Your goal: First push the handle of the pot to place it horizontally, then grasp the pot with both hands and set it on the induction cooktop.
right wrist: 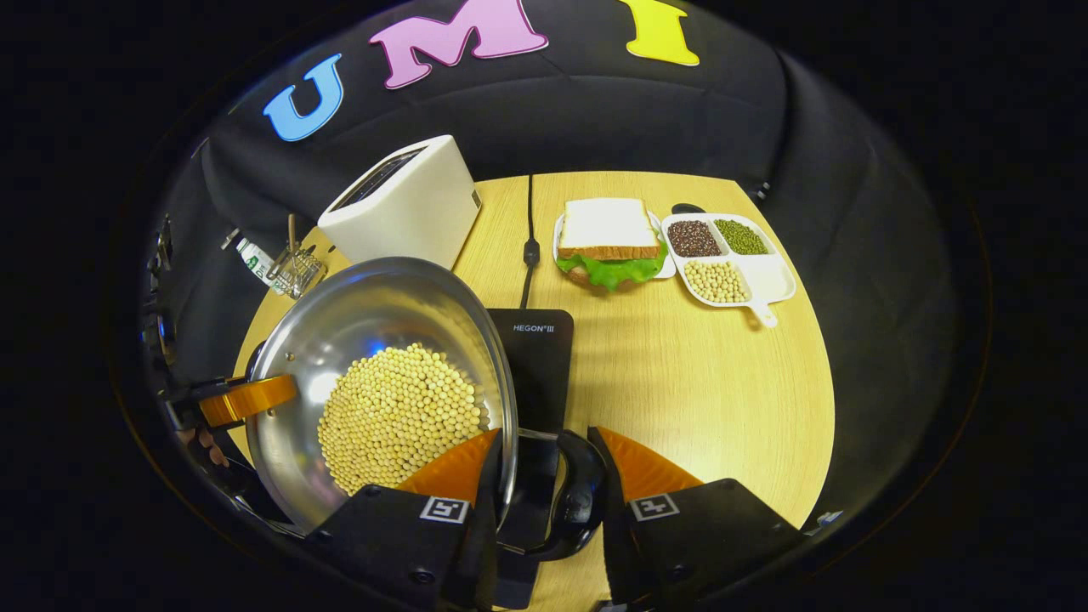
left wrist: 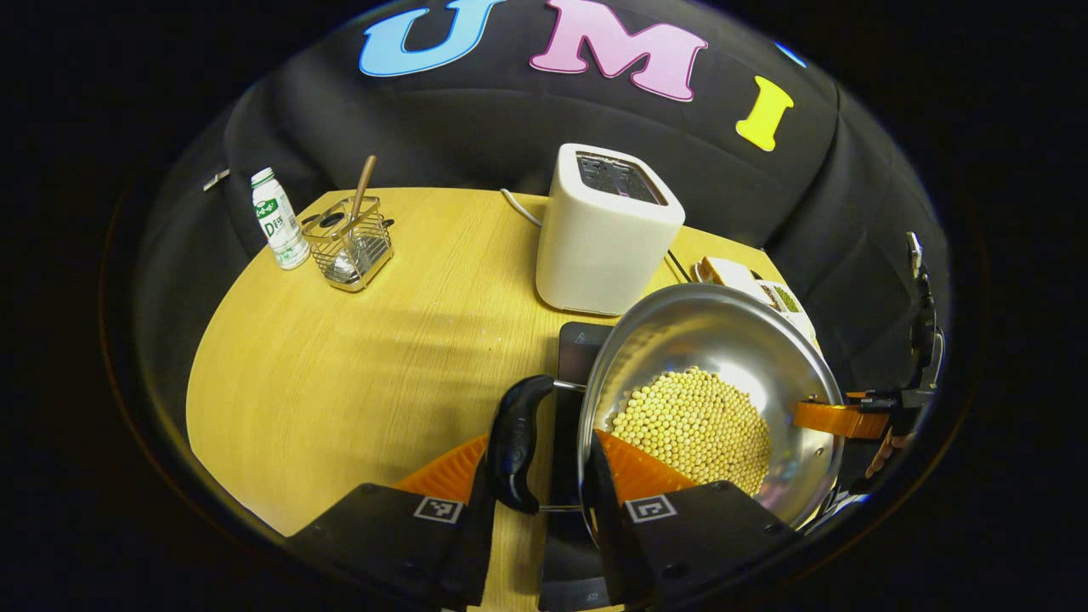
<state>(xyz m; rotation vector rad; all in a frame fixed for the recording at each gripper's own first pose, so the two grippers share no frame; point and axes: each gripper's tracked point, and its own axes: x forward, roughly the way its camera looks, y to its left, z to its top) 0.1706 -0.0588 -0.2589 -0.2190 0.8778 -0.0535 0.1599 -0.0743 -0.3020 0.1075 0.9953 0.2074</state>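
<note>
Above black induction cooktop [right wrist: 535, 357], steel pot [right wrist: 382, 357] of soybeans [right wrist: 395, 416] held between my two grippers, tilted. Handle-to-handle axis runs across table [right wrist: 680, 391], one black handle toward each gripper. My left gripper [left wrist: 544, 476] clamps left handle [left wrist: 518, 442], one finger outside, other inside pot rim. My right gripper [right wrist: 544, 480] does likewise on right handle [right wrist: 578, 493]. Toaster [right wrist: 404, 204] just behind pot. Sandwich [right wrist: 610, 242] and divided bean tray [right wrist: 765, 272] well apart to right.
</note>
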